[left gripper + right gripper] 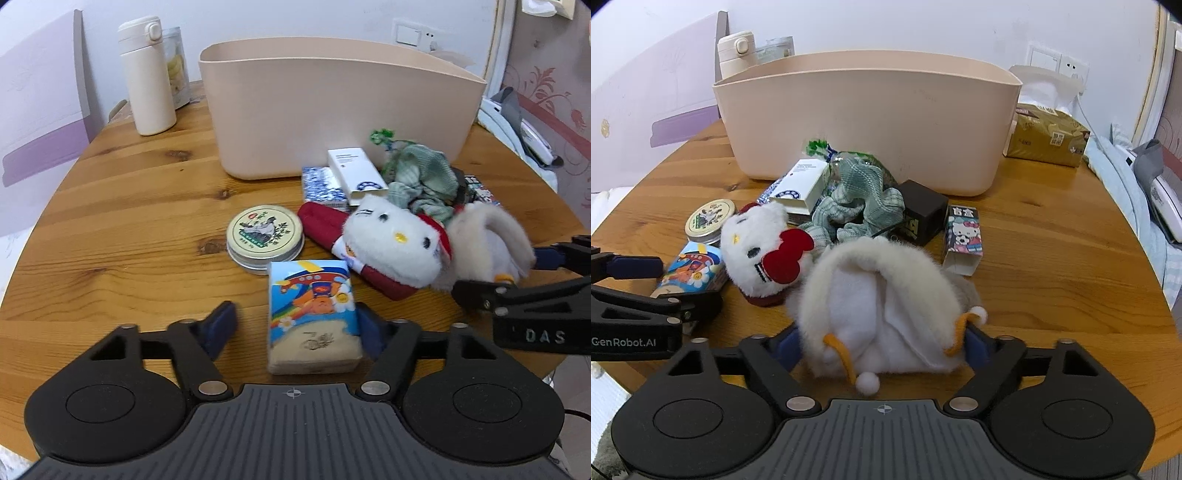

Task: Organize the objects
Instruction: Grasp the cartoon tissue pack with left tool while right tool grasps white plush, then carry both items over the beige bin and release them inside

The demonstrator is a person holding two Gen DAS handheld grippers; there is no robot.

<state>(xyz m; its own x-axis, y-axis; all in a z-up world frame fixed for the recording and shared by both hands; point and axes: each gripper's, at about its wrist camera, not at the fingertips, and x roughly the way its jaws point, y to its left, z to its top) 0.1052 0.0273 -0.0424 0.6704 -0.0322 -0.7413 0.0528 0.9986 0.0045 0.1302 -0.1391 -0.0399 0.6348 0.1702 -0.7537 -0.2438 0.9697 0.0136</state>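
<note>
Where "DAS" marks right tool [495,271] (partly legible), "GenRobot.AI" left tool [685,288]

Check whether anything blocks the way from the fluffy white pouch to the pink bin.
Yes. Between the fluffy white pouch and the pink bin lie the green cloth, a black box and a white box. Lifting the pouch over them should clear the pile.

Clutter [849,206] lies before the beige bin [871,122].

A round knotty pine worktop [122,236] stands against a pale white wall [923,26] carrying a white socket plate [1058,62]; a bed with light bedding [1123,173] lies alongside.
</note>
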